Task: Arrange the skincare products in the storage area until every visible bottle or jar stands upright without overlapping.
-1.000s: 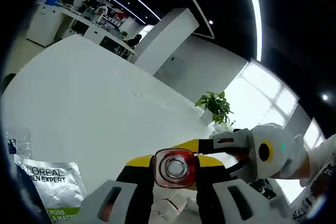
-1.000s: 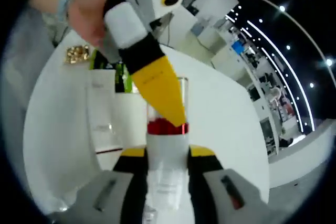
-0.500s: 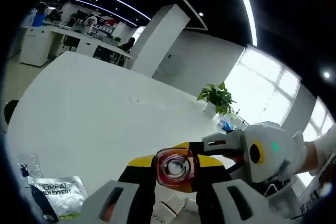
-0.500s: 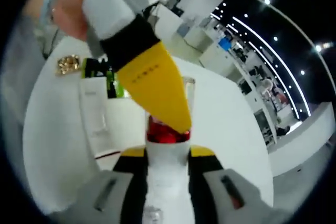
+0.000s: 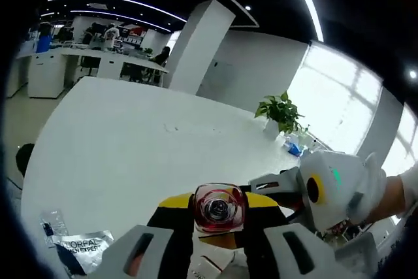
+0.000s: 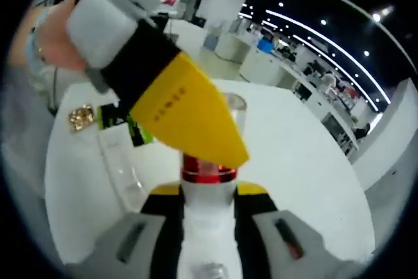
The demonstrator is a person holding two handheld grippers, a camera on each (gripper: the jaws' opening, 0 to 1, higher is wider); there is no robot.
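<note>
A white bottle (image 6: 209,217) with a red collar (image 6: 209,168) and a clear cap (image 6: 235,110) is held off the white table between both grippers. My right gripper (image 6: 209,195) is shut on its white body. My left gripper (image 6: 219,155) comes in from the upper left, its yellow jaws closed at the collar and cap. In the left gripper view the bottle (image 5: 219,208) points end-on at the camera, clamped in my left gripper (image 5: 219,206), and the right gripper (image 5: 290,187) reaches in from the right.
A silver L'Oreal sachet (image 5: 81,246) and a small clear packet (image 5: 49,223) lie on the white table (image 5: 130,142). A white box (image 5: 210,267) sits below the jaws. A white tube (image 6: 117,161), a green-black pack (image 6: 123,125) and a gold item (image 6: 81,117) lie left. A plant (image 5: 282,112) stands far off.
Both grippers keep their hold on the bottle. Both views have tilted and shifted with the hands, and the left gripper looms larger in the right gripper view.
</note>
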